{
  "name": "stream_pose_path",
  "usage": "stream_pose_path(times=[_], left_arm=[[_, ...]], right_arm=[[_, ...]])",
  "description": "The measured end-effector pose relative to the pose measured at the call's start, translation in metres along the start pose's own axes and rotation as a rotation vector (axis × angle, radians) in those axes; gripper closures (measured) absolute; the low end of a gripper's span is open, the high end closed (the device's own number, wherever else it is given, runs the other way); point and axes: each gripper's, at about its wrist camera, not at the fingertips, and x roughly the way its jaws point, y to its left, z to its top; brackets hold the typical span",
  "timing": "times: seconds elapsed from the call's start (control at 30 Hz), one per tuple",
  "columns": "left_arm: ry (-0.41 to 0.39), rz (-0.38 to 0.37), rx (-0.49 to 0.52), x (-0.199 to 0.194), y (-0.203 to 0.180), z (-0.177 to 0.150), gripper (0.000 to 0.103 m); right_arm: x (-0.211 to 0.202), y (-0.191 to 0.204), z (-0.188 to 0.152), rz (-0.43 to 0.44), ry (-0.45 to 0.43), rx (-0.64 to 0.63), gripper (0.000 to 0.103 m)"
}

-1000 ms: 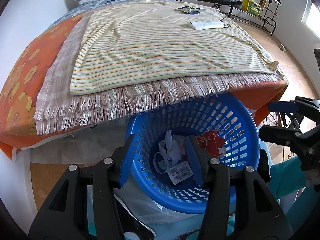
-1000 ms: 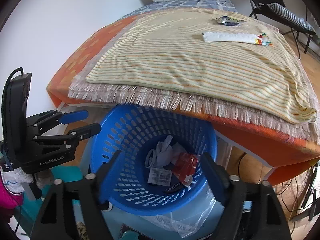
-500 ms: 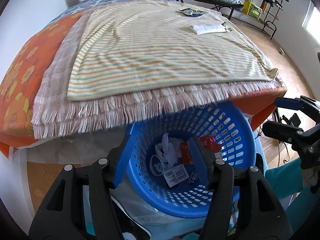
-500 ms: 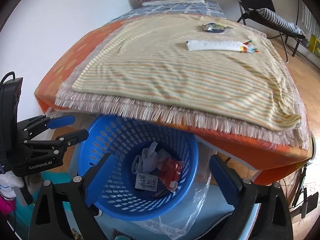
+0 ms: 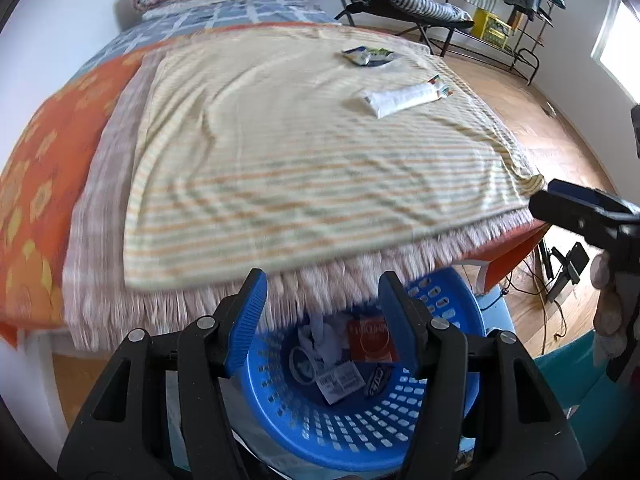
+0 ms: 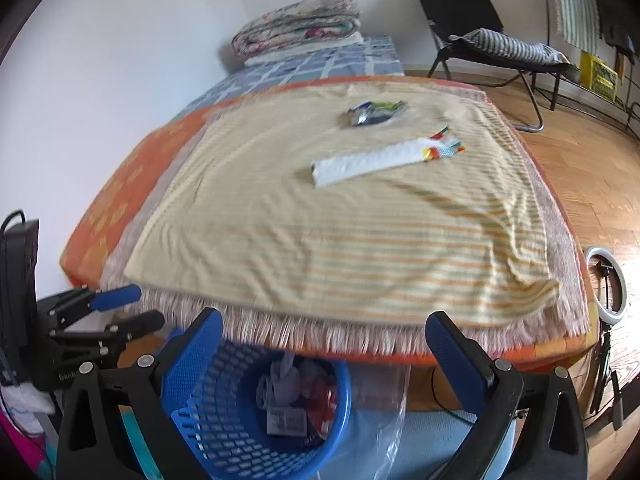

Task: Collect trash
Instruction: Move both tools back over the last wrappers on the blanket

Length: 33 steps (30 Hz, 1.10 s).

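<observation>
A blue perforated basket (image 5: 436, 412) (image 6: 224, 432) stands on the floor at the bed's near edge and holds several wrappers, one red (image 5: 370, 340). On the striped blanket lie a long white wrapper (image 5: 404, 98) (image 6: 380, 158) and a crumpled foil wrapper (image 5: 366, 55) (image 6: 374, 114). My left gripper (image 5: 322, 316) is open and empty above the basket. My right gripper (image 6: 324, 348) is open wide and empty, above the basket's right side. Each gripper shows at the edge of the other's view.
The bed carries a fringed striped blanket (image 5: 288, 168) over an orange sheet (image 5: 36, 184). A folded quilt (image 6: 298, 26) lies at the far end. A black chair (image 6: 480, 36), a ring light (image 6: 606, 284) and cables stand right of the bed. A clear plastic bag (image 6: 372, 436) lies under the basket.
Both grippers have risen and tilted up from the basket toward the bed top. The two wrappers on the blanket now look nearer. The basket has dropped low in both views.
</observation>
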Motion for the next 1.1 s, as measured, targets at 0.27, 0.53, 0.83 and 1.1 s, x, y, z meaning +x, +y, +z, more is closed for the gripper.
stream_pose_path(times=[0.27,0.53,0.83,1.1], left_arm=[[-0.03,-0.031,0.043,0.001,-0.007,0.049,0.043],[-0.072,-0.069,0.097,0.014,-0.019,0.116,0.043],[-0.073,-0.161,0.178,0.07,-0.038,0.197,0.03],[-0.06,-0.211,0.245,0.137,-0.054,0.268,0.027]], right_arm=[[0.016,-0.027,0.044,-0.025,0.016,0.089,0.002],[0.05,-0.064,0.087,-0.01,0.104,0.19,0.016],[0.077,-0.094,0.109,-0.002,0.145,0.224,0.019],[0.101,-0.119,0.12,0.063,0.21,0.266,0.029]])
